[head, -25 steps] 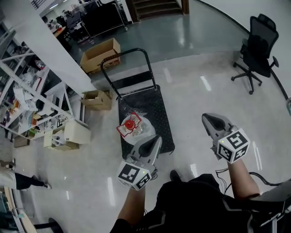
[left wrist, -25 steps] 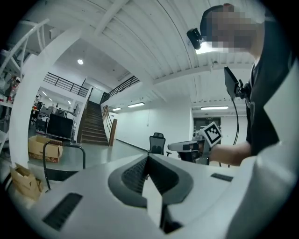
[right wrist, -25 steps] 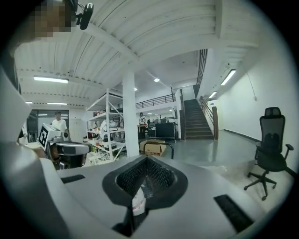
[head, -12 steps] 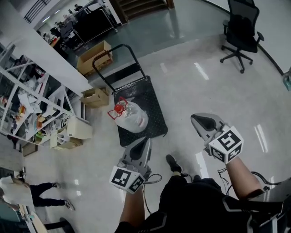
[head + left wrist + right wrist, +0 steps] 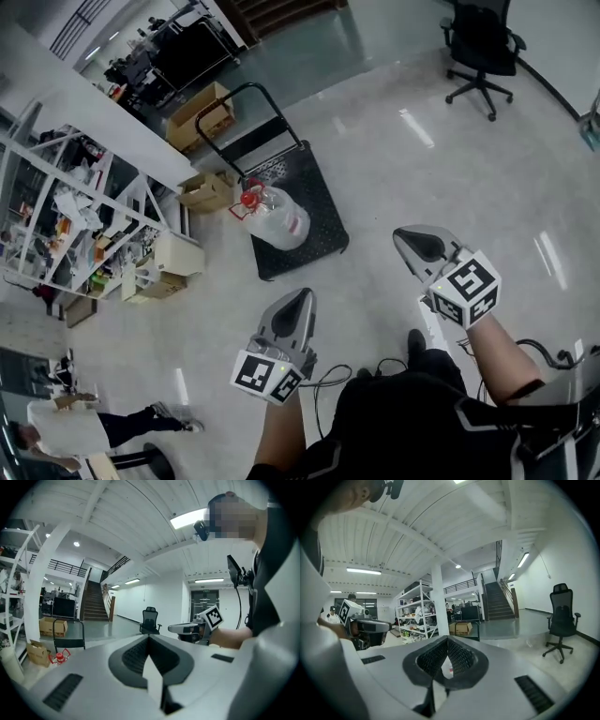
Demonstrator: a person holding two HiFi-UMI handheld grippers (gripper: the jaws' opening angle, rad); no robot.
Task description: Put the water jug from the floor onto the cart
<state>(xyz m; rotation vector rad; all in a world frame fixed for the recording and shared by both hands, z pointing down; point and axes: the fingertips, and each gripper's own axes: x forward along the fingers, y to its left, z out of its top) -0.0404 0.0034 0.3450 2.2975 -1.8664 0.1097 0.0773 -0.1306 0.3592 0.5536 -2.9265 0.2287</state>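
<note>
The water jug (image 5: pixel 277 217) lies on the cart (image 5: pixel 319 208), both now farther off than a second ago as the person backs away. The left gripper (image 5: pixel 301 297) and right gripper (image 5: pixel 405 238) are empty, jaws pressed together, so the task looks done

The cart (image 5: pixel 317 214) carrying the water jug (image 5: pixel 278 218) has receded toward 11 o'clock, now well apart from the left hand-held gripper (image 5: pixel 298 302), which earlier hung at its near edge. A person (image 5: pixel 84 429) has entered at 8 o'clock.
</note>
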